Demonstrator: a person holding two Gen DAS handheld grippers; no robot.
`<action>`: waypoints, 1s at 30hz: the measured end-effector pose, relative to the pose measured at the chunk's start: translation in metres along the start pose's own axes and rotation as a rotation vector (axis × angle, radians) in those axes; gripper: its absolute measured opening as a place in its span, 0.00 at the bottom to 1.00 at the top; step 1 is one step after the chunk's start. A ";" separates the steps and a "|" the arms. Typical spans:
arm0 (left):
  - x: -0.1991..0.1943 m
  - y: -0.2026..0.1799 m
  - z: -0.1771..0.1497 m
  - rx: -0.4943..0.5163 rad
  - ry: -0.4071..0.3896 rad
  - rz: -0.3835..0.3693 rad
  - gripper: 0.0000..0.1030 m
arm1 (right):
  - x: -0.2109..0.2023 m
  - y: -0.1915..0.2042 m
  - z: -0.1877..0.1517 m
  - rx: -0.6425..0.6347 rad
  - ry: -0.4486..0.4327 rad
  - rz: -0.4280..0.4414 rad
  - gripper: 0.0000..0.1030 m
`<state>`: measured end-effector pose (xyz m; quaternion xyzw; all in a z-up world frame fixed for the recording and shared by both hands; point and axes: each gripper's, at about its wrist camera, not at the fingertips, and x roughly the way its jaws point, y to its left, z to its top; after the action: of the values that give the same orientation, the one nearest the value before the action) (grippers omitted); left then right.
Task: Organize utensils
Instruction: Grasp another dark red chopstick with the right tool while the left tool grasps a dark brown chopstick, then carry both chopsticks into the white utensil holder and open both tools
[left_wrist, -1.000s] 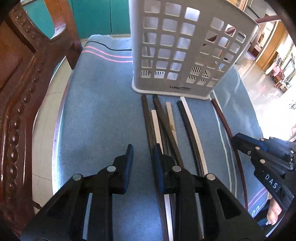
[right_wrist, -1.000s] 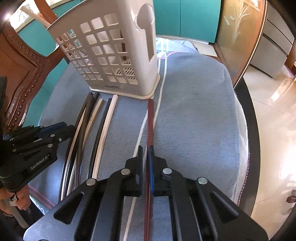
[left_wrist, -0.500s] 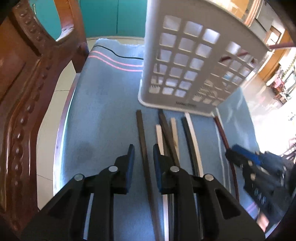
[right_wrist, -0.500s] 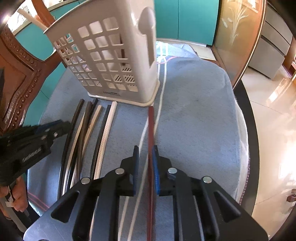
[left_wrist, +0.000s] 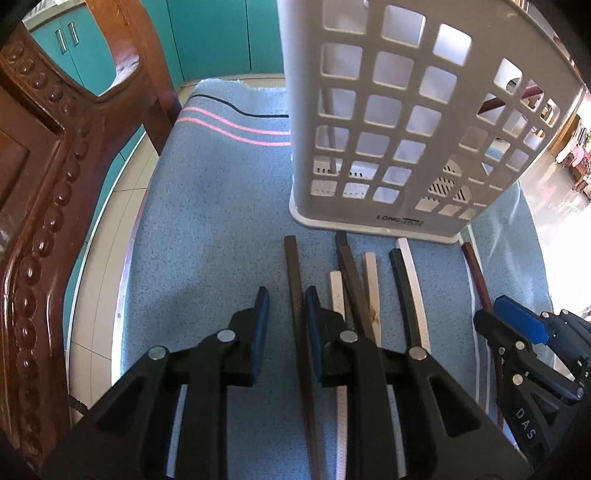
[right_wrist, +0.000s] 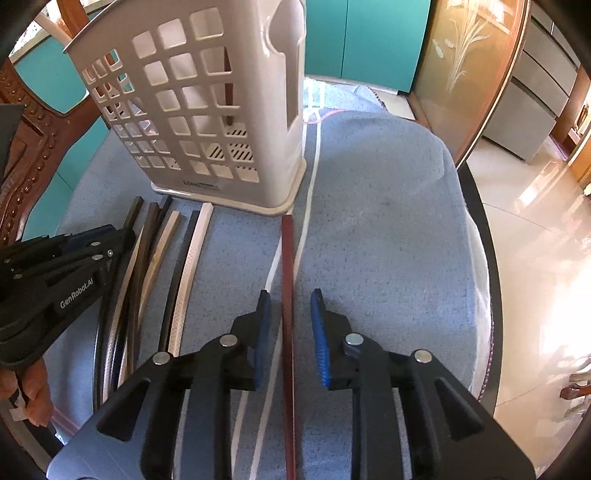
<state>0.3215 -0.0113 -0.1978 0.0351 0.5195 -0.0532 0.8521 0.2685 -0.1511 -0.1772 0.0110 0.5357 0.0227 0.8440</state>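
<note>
Right tool (parted) straddles red chopstick

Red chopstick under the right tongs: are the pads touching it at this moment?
Apart. The right wrist view shows the right tongs open, with blue cloth visible between the red chopstick and each pad.

The red-brown chopstick and dark chopstick both run off the bottom edges.
</note>
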 end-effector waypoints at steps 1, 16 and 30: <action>0.001 0.000 0.002 0.001 -0.001 0.001 0.21 | 0.000 0.001 0.001 -0.001 -0.002 0.001 0.27; -0.007 -0.009 -0.014 0.027 -0.010 0.013 0.21 | 0.002 0.016 0.002 -0.022 -0.012 -0.026 0.30; -0.071 -0.017 -0.021 0.032 -0.162 -0.020 0.07 | -0.061 0.022 0.002 -0.061 -0.177 0.024 0.06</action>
<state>0.2682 -0.0217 -0.1443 0.0392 0.4481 -0.0727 0.8902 0.2438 -0.1320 -0.1198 -0.0064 0.4579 0.0478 0.8877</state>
